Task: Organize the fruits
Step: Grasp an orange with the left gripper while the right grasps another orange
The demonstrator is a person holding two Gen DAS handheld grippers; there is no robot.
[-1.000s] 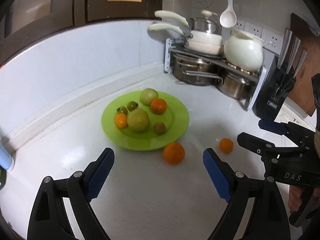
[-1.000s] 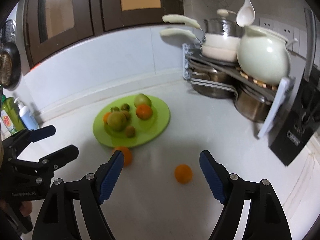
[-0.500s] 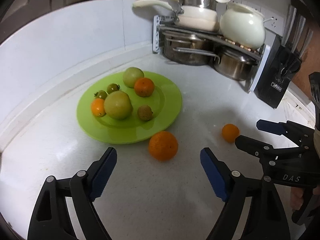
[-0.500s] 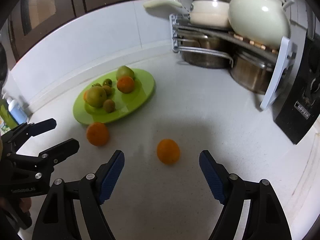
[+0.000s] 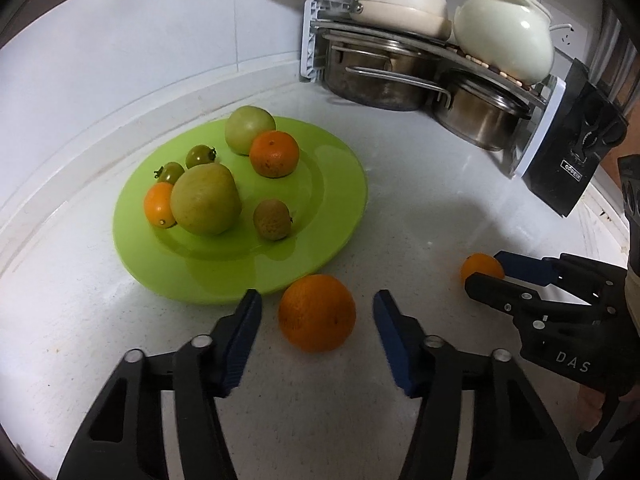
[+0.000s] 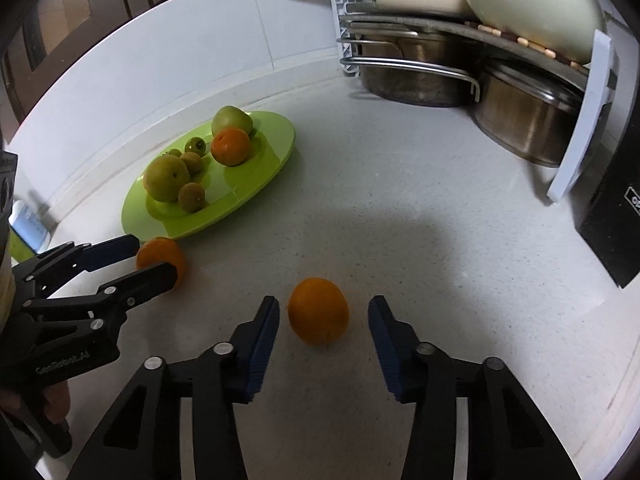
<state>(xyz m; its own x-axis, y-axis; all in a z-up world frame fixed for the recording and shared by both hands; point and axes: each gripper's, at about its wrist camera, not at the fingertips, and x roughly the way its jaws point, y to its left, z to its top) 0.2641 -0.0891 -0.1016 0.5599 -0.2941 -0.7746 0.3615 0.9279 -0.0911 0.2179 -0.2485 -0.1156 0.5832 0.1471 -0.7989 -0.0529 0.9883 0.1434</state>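
Observation:
A green plate holds several fruits: green apples, small green tomatoes, an orange and a small orange fruit. A large orange lies on the counter just in front of the plate, between the open fingers of my left gripper, untouched. A smaller orange lies to the right, between the open fingers of my right gripper, with gaps on both sides.
A rack of steel pots with a white pan and a white kettle stands at the back right corner. A black knife block stands right of it. White wall tiles run behind the plate. A bottle stands far left.
Both grippers have moved forward and down. Each orange now sits between its gripper's fingers, and the fingers have narrowed somewhat. The fruits have not moved.

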